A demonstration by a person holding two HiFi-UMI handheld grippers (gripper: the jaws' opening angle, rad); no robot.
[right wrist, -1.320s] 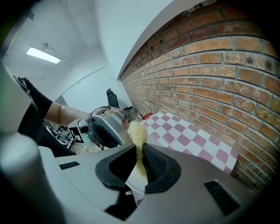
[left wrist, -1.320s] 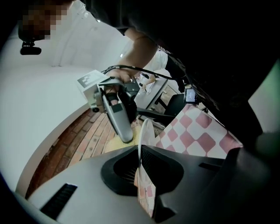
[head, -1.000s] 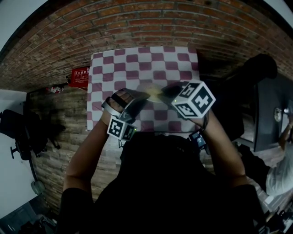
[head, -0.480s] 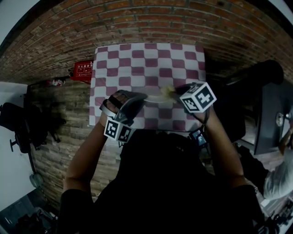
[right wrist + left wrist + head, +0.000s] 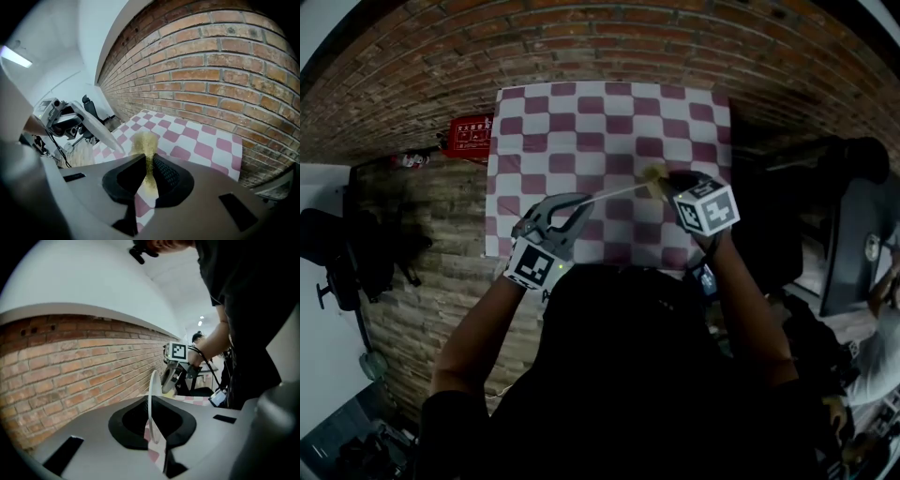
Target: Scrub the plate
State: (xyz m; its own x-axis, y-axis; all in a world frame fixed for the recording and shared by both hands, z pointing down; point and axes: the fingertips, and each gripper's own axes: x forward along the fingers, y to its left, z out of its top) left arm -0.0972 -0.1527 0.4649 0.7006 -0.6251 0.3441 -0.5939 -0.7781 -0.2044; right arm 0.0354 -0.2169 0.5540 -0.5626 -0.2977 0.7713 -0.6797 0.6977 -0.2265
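Note:
A white plate [image 5: 609, 197] is held edge-on above the checked table, so it shows as a thin line in the head view. My left gripper [image 5: 570, 214] grips its near rim, and the jaws are closing tight on the plate [image 5: 150, 397]. My right gripper [image 5: 667, 186] is shut on a yellow sponge [image 5: 654, 174], which sits at the plate's far rim. In the right gripper view the sponge [image 5: 147, 149] stands upright between the jaws, with the plate [image 5: 101, 129] just to its left. The left gripper view shows the right gripper [image 5: 168, 386] just beyond the plate's rim.
A pink and white checked cloth [image 5: 581, 122] covers the table against a brick wall [image 5: 609, 42]. A red box [image 5: 467, 136] lies left of the table and a black chair [image 5: 337, 253] stands further left. Another person [image 5: 874, 352] is at the right edge.
The plate has turned from showing its face to lying edge-on. The left gripper has rotated and dropped slightly. The right gripper with the sponge has shifted right along the plate's rim.

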